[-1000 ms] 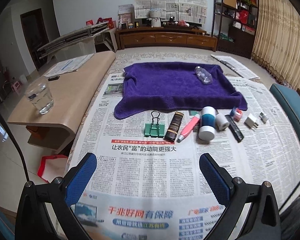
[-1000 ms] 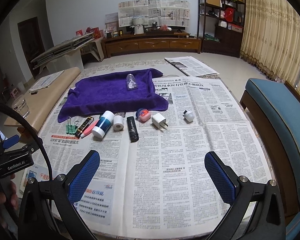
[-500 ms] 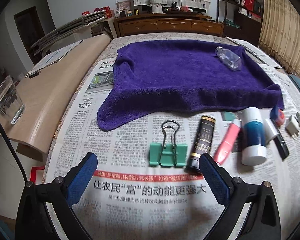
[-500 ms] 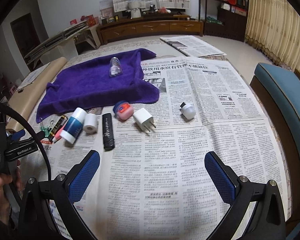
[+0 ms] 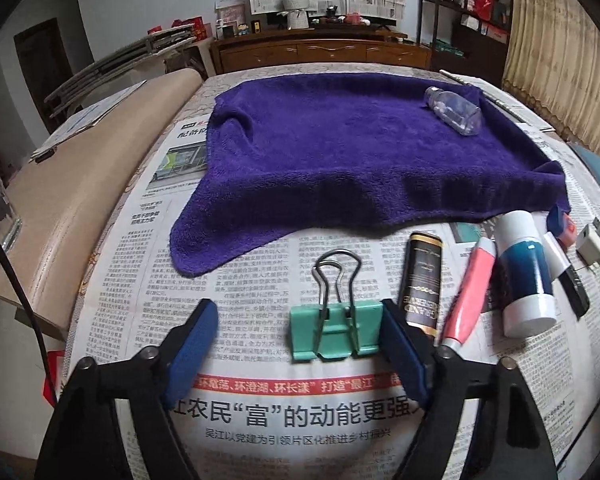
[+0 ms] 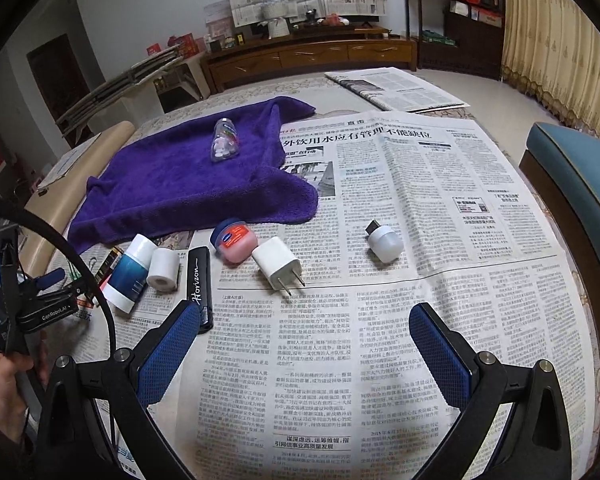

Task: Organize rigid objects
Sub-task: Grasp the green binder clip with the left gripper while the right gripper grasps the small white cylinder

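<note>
On the newspaper's near-left edge, the left gripper point(image 5: 296, 320), jaws closing unevenly around the green binder clip point(image 5: 335, 330), risked nudging it aside.

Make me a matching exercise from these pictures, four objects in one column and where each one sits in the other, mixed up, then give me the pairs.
Things:
1. green binder clip
2. clear bottle
3. white charger plug
4. black Horizon stick

Places:
A. lying on the purple towel
B. beside the right gripper's left fingertip
C. between the left gripper's closing fingers
D. on newspaper next to the pink jar

Pairs: 1-C, 2-A, 3-D, 4-B
</note>
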A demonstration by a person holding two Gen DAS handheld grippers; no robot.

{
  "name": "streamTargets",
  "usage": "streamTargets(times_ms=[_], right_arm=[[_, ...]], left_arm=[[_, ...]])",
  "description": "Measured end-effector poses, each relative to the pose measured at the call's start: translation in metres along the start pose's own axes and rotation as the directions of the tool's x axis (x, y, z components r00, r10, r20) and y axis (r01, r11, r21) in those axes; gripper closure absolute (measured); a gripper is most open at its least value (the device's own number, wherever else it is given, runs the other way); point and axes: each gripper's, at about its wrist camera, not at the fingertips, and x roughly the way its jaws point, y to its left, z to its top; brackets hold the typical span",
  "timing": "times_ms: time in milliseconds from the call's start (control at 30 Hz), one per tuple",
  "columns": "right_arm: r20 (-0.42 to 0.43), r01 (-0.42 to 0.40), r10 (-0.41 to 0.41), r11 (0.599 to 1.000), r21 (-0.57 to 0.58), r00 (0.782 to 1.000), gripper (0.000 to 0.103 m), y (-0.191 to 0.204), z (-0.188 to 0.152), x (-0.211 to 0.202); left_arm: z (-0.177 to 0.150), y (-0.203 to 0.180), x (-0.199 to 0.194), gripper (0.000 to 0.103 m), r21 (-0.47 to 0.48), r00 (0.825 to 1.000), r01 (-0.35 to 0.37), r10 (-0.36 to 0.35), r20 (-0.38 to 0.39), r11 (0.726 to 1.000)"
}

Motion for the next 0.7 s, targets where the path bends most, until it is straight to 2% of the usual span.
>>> streamTargets(times_ms=[67, 167, 367, 533, 633, 700], right_arm=[[0.003, 0.008, -0.008, 1.0, -0.015, 1.0, 0.0, -0.001, -0.001, 0.003], [-0.008, 0.019, -0.02, 1.0, -0.012, 1.0, 0.0, -0.01, -0.001, 0.008], [-0.033, 0.033, -0.033, 0.999, 0.019, 0.999, 0.0, -0.033, 0.002, 0.022], [-0.047, 0.046, -0.045, 0.999, 0.018, 0.998, 0.007, -0.053, 0.011, 0.039], [-0.051, 0.061, -0.063, 0.997, -0.046, 0.997, 0.019, -0.056, 0.022, 0.053], [-0.063, 0.05, -0.056, 0.995, -0.086, 0.996, 0.035, -0.056, 0.028, 0.062]], left_arm=[[-0.002, -0.001, -0.002, 0.053, -0.015, 0.998, 0.056, -0.056, 0.004, 0.998], [-0.006, -0.008, -0.005, 0.063, 0.008, 0.997, 0.068, -0.068, 0.029, 0.998], [-0.007, -0.006, -0.005, 0.063, -0.009, 0.996, 0.079, -0.078, 0.038, 0.997], [-0.005, -0.005, -0.005, 0.063, -0.014, 0.996, 0.085, -0.084, 0.023, 0.996], [-0.004, -0.005, -0.004, 0.063, -0.016, 0.996, 0.084, -0.084, 0.021, 0.996], [-0.005, -0.005, -0.004, 0.063, -0.02, 0.996, 0.091, -0.091, 0.02, 0.996]])
